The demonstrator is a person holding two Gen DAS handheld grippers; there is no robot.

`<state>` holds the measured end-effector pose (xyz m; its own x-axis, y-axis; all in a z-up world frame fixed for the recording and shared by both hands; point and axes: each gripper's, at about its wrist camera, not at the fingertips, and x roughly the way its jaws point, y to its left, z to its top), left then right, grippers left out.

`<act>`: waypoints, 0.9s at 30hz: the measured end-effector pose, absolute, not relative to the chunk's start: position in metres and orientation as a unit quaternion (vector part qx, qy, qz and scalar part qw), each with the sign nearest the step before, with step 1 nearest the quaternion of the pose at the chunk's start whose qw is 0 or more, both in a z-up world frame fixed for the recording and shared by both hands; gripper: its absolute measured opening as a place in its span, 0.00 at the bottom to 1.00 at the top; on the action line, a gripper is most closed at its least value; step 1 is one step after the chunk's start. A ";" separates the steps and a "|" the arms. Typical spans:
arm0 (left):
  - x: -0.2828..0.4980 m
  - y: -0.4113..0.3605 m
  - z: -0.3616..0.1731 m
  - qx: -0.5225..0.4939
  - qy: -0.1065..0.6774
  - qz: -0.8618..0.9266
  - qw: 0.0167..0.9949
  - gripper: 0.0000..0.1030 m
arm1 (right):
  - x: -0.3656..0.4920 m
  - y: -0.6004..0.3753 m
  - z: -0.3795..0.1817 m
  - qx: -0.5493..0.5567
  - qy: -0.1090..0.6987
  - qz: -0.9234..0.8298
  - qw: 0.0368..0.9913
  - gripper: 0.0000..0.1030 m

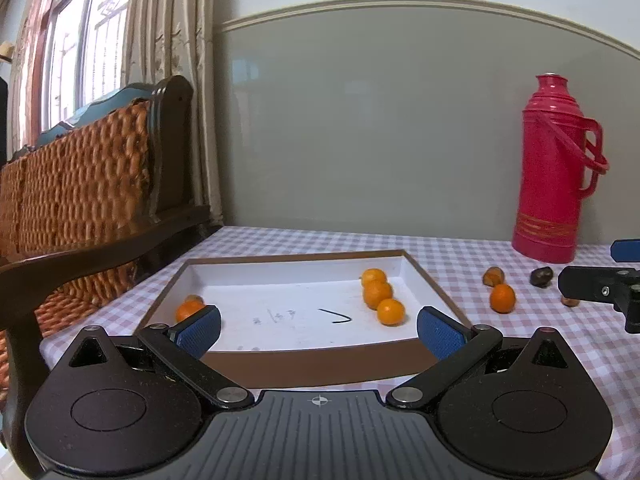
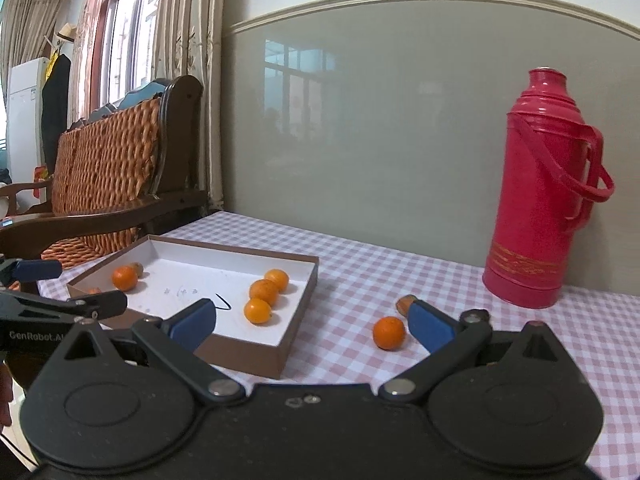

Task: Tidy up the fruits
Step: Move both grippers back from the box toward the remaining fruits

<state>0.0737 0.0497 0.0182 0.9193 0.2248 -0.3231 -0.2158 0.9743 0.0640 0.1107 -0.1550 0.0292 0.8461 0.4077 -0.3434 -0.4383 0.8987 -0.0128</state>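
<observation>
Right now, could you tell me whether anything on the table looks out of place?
Yes: one orange still sits on the checked tablecloth, outside the box, beside a brown chestnut-like piece. Four oranges already lie inside. A black pen mark stains the box floor.

Left gripper (image 1: 319,326): matte black plastic body with a ribbed centre panel carrying a small white crosshair mark. Two round black housings, each with a raised disc, flank the panel. Black link bars are pinned with silver round-head screws. Fingers (image 1: 199,327) carry blue textured pads.

Right gripper (image 2: 312,322): same black build, smooth dusty centre panel, blue pads (image 2: 430,325). The left gripper's side, seen from here, bears white "GenRobot.AI" lettering.
</observation>
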 end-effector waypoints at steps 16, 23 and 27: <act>0.076 -0.008 0.014 0.040 0.167 0.050 0.984 1.00 | 0.097 -0.206 0.023 -0.047 0.173 0.179 0.967 0.94; 0.080 -0.034 0.008 0.058 0.167 0.018 0.984 1.00 | 0.094 -0.230 0.020 -0.041 0.177 0.148 0.972 0.94; 0.084 -0.046 0.006 0.065 0.165 0.009 0.984 1.00 | 0.092 -0.243 0.019 -0.039 0.178 0.132 0.974 0.94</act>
<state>0.0837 -0.0462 0.0060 0.9456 0.0399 -0.3228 0.0030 0.9913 0.1313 0.0923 -0.2433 0.0190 0.9017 0.2429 -0.3577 -0.2705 0.9623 -0.0283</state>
